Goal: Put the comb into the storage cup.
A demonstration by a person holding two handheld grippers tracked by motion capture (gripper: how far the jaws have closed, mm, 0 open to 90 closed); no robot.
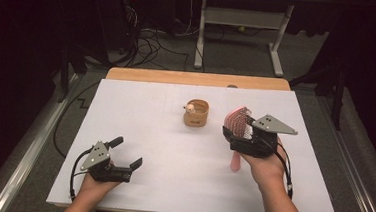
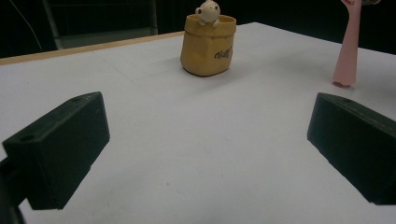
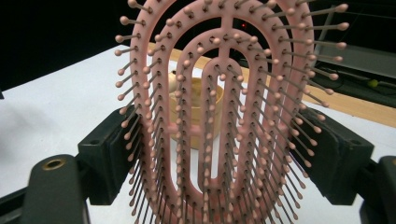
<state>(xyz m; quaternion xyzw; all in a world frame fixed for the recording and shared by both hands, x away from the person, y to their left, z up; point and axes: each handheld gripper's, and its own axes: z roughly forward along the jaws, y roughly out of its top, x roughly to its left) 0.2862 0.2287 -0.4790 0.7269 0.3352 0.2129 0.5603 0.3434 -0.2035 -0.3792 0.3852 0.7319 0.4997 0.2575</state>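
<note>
Holding the pink hairbrush [image 3: 219,112] upright by its head, the right gripper [image 1: 250,135] has its jaws clamped wide on both edges, so the handle hangs down just above the white table [image 1: 171,175]. The yellow pot [image 1: 196,113] stands near, probably the place for it. The left gripper [image 1: 125,154] rests open and empty.

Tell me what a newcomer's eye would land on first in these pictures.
First the pink hairbrush, clamped by its head between the right gripper's jaws at the table's right, bristles toward that gripper's camera and handle hanging down to the white table. Next the small tan pot mid-table with a little figure peeking over its rim. The left gripper rests at the near left, jaws wide open and empty.
</note>
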